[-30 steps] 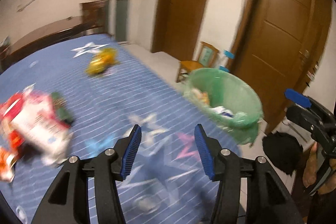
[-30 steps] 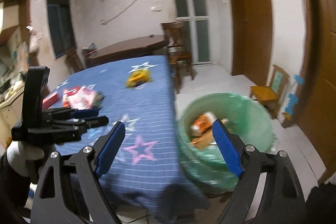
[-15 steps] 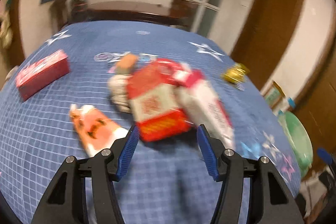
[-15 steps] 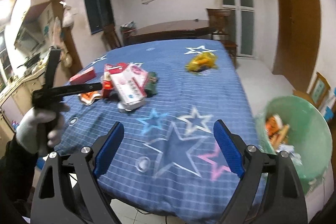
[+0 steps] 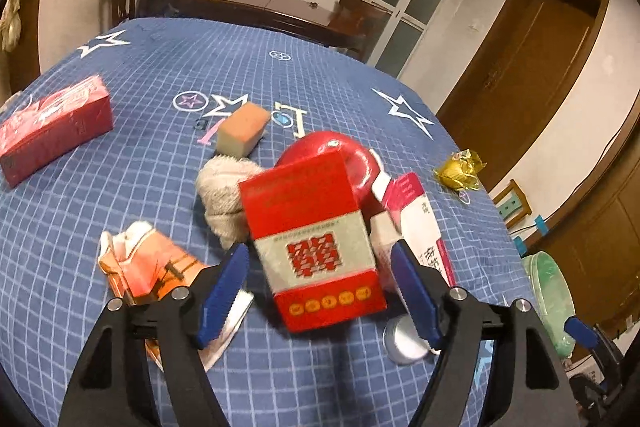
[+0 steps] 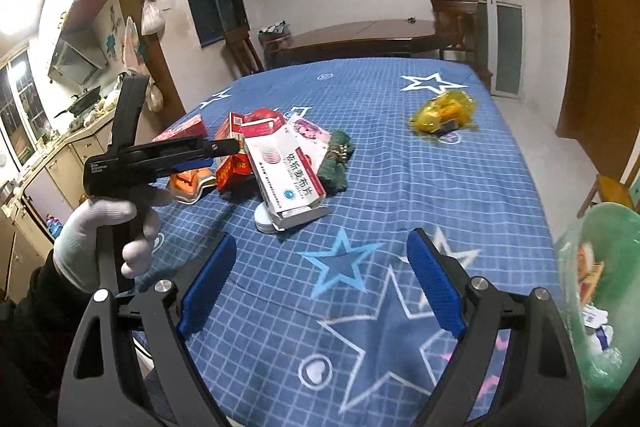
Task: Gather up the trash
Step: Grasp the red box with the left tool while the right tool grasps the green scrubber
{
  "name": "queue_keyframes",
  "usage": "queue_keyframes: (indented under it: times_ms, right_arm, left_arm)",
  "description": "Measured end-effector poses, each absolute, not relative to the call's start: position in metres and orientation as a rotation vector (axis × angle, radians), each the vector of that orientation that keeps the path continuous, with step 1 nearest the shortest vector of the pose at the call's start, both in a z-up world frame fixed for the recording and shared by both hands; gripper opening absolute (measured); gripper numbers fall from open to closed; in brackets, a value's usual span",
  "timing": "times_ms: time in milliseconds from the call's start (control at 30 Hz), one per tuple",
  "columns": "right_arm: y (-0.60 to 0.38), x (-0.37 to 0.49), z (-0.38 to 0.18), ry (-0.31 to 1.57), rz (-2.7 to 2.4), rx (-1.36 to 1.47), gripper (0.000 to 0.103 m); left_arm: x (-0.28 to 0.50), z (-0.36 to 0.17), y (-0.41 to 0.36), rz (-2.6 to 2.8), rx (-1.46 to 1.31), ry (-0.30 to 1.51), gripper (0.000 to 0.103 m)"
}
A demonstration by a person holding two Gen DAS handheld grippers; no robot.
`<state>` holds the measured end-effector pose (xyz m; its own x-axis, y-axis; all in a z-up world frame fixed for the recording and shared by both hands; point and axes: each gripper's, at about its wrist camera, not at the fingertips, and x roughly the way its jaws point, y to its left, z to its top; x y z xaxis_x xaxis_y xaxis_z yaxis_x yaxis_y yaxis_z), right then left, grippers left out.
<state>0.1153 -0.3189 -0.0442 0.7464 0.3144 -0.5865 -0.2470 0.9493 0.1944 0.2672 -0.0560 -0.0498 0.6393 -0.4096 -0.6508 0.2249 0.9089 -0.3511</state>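
- our left tongs [image 5: 318, 291] have just been spreading; they now stand apart, one blue pad either side of the red-and-grey carton [image 5: 316, 247], not pressing on it.
- that carton lies in a heap on the blue star-print surface [image 5: 160, 67], leaning on a red rounded pack [image 5: 344, 151] with a white-and-pink medicine box [image 6: 286, 171] on its right.
- beside the heap we see a knotted beige cloth [image 5: 224, 195], a crumpled orange wrapper [image 5: 140, 267], a tan sponge block [image 5: 242, 129] and a small round tin [image 5: 404, 339].
- a flat red box [image 5: 52, 127] lies well apart at the left; a yellow wrapper [image 6: 444, 113] sits alone towards the far right corner.
- our right tongs [image 6: 320, 287] hang wide apart over bare cloth, holding nothing.
- the green-lined bin [image 6: 600, 267] stands off the right edge, with trash already inside.
- our white-gloved left hand [image 6: 100, 231] grips the left handle.
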Motion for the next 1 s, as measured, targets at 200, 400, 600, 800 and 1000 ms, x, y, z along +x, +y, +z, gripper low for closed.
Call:
queue_keyframes:
  times_ms: [200, 400, 600, 800, 1000]
  right_arm:
    - [-0.321, 0.135, -0.045, 0.68, 0.351, 0.151, 0.084]
    - [-0.325, 0.189, -0.057, 0.767, 0.367, 0.19, 0.051]
    - [-0.321, 0.264, -0.073, 0.868, 0.347, 0.219, 0.042]
    - [-0.31, 0.301, -0.084, 0.949, 0.347, 0.204, 0.042]
    - [-0.301, 0.305, -0.09, 0.956, 0.332, 0.163, 0.023]
  left_arm:
    - [0.271, -0.051, -0.061, -0.377, -0.216, 0.784, 0.061]
    - [0.251, -0.052, -0.054, -0.407, -0.178, 0.776, 0.06]
    - [0.245, -0.052, -0.052, -0.413, -0.17, 0.782, 0.06]
    - [0.249, -0.055, -0.056, -0.416, -0.163, 0.783, 0.06]
    - [0.257, -0.058, -0.059, -0.412, -0.171, 0.776, 0.06]
